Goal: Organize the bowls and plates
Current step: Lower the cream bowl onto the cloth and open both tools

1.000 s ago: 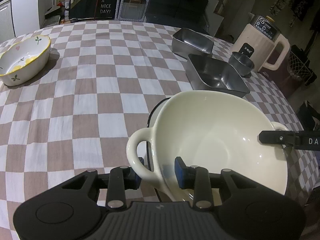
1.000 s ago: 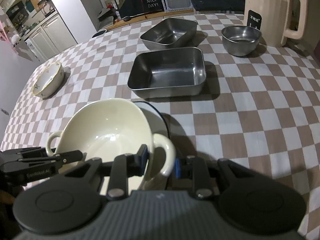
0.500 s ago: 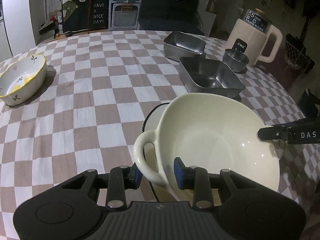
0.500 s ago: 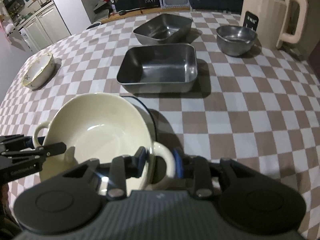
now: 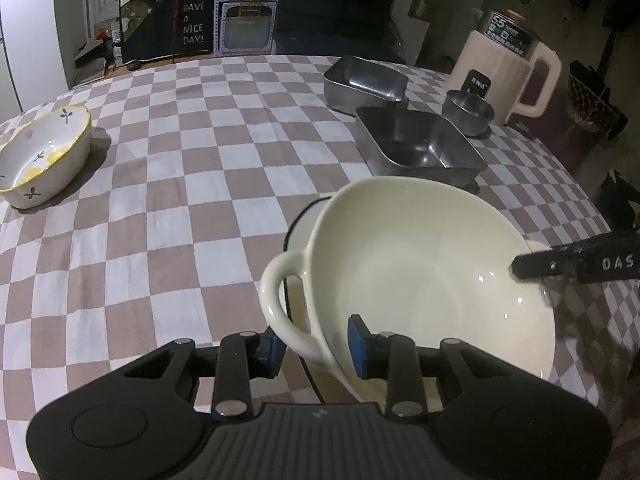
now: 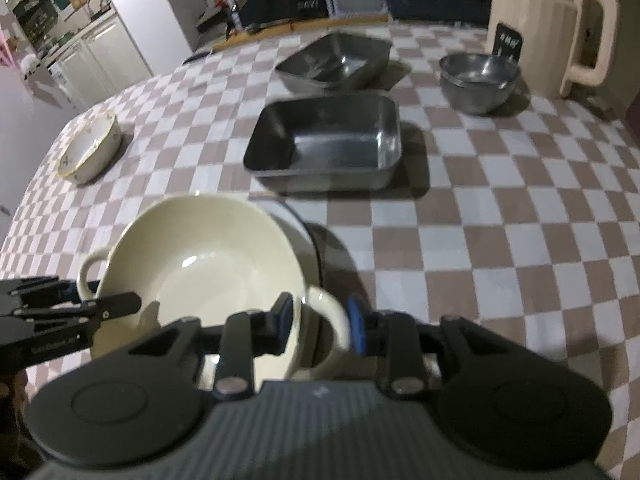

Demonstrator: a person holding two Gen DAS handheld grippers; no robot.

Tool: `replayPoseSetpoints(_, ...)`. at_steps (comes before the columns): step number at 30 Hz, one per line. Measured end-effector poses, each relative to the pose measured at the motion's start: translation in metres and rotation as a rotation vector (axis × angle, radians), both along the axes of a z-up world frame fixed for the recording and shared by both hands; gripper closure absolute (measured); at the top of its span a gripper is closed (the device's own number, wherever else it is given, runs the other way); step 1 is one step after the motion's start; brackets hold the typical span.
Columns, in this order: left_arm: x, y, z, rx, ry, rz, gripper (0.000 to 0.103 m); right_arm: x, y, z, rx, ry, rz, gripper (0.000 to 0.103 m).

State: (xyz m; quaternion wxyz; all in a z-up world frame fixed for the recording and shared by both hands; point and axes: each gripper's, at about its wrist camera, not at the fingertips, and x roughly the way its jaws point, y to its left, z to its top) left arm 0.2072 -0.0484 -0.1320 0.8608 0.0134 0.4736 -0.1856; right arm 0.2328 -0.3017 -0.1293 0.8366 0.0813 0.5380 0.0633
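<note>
A cream two-handled bowl (image 5: 424,276) is held in the air over a dark-rimmed white plate (image 5: 300,224) on the checkered table. My left gripper (image 5: 316,346) is shut on the bowl's left handle. My right gripper (image 6: 320,322) is shut on its right handle (image 6: 332,312); the bowl also shows in the right wrist view (image 6: 200,264). A white floral bowl (image 5: 42,158) sits far left. A steel rectangular tray (image 5: 420,144), a steel square dish (image 5: 364,82) and a small steel bowl (image 5: 468,110) stand behind.
A cream jug (image 5: 508,68) stands at the table's far right edge, next to the small steel bowl. Bare checkered cloth (image 5: 192,184) lies between the floral bowl and the steel dishes. Cabinets and a sign lie beyond the table.
Both grippers have lifted the cream bowl higher above the plate and drawn it back a little. Both grips on the handles are unchanged.
</note>
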Motion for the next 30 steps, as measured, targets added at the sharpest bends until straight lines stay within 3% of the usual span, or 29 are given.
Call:
replayPoseSetpoints(5,-0.001,0.004,0.003,-0.004,-0.005,0.012,0.069,-0.005,0.002,-0.001,-0.007,0.016,0.036,0.066)
replayPoseSetpoints(21,-0.004,0.005,0.009,0.0,-0.008,0.032,0.067,0.001,-0.003,-0.002,0.027,-0.002,-0.001,0.068)
replayPoseSetpoints(25,-0.005,0.008,0.008,0.008,0.015,0.045,0.05,-0.001,-0.002,-0.001,0.02,0.0,-0.009,0.066)
replayPoseSetpoints(30,-0.01,0.009,0.013,0.007,0.021,0.062,0.029,-0.01,0.0,0.005,0.028,-0.026,0.0,0.05)
